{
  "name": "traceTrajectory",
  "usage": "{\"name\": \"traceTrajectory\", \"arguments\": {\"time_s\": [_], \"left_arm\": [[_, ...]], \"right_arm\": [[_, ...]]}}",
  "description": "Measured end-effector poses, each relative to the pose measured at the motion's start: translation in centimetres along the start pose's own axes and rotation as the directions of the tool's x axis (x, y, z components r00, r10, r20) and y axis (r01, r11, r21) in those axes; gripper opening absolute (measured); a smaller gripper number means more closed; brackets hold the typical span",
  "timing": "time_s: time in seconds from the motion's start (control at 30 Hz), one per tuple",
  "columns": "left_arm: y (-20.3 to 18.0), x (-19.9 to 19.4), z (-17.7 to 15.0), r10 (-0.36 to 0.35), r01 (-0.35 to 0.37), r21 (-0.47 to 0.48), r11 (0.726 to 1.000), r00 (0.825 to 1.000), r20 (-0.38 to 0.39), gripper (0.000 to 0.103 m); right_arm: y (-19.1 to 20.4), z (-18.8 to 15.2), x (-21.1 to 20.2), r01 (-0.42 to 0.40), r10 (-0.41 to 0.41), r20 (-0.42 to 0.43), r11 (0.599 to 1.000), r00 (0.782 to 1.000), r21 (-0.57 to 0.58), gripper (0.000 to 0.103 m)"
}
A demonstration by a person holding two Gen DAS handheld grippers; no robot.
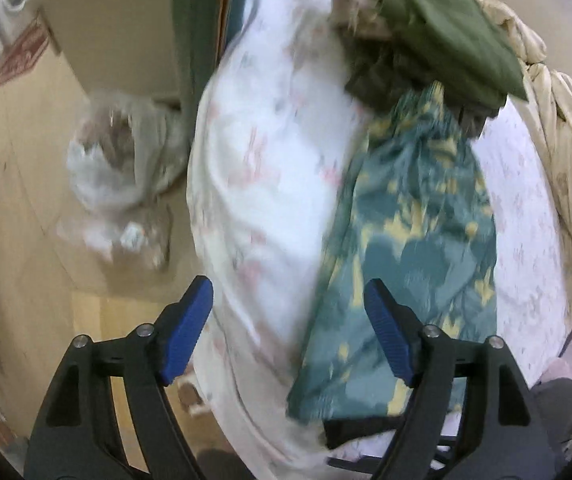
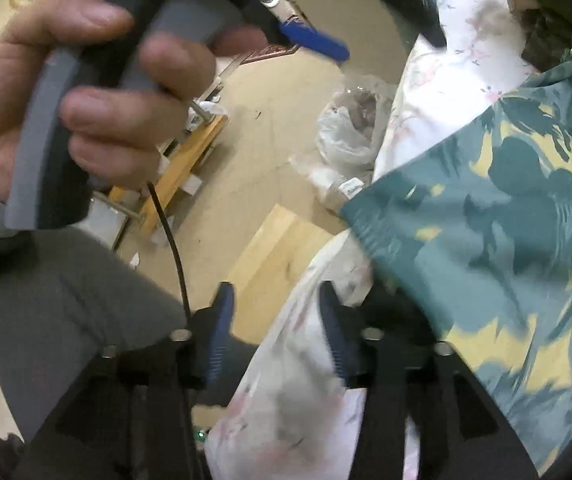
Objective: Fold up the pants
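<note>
A: Left wrist view. Left claw (image 1: 288,312) spread wide, blue pads (image 1: 188,330) apart, nothing between them. It hangs over the edge of the bed (image 1: 270,184), which carries a white floral sheet.

B: And the pants?

A: Teal pants (image 1: 410,248) with yellow print, lying lengthwise on the sheet, one end under the claw's right pad, the far end running up beneath an olive green garment (image 1: 446,28). Frame is motion-blurred; fold lines hard to read.

B: Anything beside the bed?

A: Clear plastic bag (image 1: 114,160) on the tan floor (image 1: 26,184), just beside the mattress. A pale crumpled quilt (image 1: 566,168) along the bed's far side.

B: Right wrist view?

A: Right claw (image 2: 274,328) parted too, empty, pads astride the sheet's edge (image 2: 298,380) near the mattress corner. The pants (image 2: 506,232) fill the right of that frame, a hemmed edge toward the floor, close to the claw; cannot tell if they touch.

B: The hand up top?

A: Left hand (image 2: 86,92) wrapped around the grey handle (image 2: 34,148) of its gripper, a black cable (image 2: 172,240) trailing down from it. Grey trouser leg (image 2: 66,312) below.
</note>
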State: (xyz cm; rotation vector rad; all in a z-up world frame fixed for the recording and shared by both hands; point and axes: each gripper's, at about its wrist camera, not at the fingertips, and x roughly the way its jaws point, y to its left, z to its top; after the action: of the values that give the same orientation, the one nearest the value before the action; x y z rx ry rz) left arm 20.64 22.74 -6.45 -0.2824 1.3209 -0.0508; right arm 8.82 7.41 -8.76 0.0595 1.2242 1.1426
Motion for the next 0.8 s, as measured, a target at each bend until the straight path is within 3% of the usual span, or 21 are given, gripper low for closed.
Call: {"name": "traceTrajectory", "arguments": {"time_s": [0.13,0.27,0.37,0.5,0.53,0.6,0.7,0.8], "left_arm": [[-0.2,2.1,-2.6,-0.037,0.036,-0.026,0.999,0.997,-0.062,0.075],[-1.2,4.4,-4.7,-0.095,0.088,-0.055,0.995,0.984,-0.15,0.075],[-2.6,4.7,-5.5,-0.08,0.076,-0.033,0.997,0.986,-0.149,0.073],[-4.8,4.5,-6.8,-0.062,0.065,0.019,0.998,0.988,-0.143,0.067],[-5.6,4.4,-7.1,-0.038,0.045,0.05,0.998,0.991,-0.13,0.067],[-6.9,4.2,-7.7,-0.013,0.026,0.113,0.993,0.994,-0.111,0.052],[-8.8,4.5,-8.5,0.023,-0.002,0.186,0.983,0.993,-0.112,0.052],[-8.4,5.8,-8.9,0.02,0.004,0.144,0.99,0.987,-0.161,0.052]], "right_arm": [[-1.3,-2.6,-5.1,0.001,-0.006,0.076,0.998,0.997,0.064,0.055],[-6.6,-4.7,-12.0,0.037,-0.089,0.211,0.971,0.973,0.237,0.077],[-11.6,-7.1,-16.1,0.072,-0.195,0.271,0.911,0.942,0.405,0.082],[-18.0,-10.7,-18.4,0.092,-0.306,0.246,0.778,0.92,0.622,0.082],[-19.5,-11.7,-18.2,0.065,-0.286,0.239,0.755,0.928,0.652,0.082],[-21.1,-13.0,-16.5,0.02,-0.236,0.213,0.714,0.948,0.7,0.082],[-22.2,-13.7,-13.0,-0.078,-0.106,0.201,0.674,0.974,0.734,0.081],[-20.8,-12.9,-11.4,-0.1,-0.043,0.192,0.731,0.98,0.675,0.08]]}}
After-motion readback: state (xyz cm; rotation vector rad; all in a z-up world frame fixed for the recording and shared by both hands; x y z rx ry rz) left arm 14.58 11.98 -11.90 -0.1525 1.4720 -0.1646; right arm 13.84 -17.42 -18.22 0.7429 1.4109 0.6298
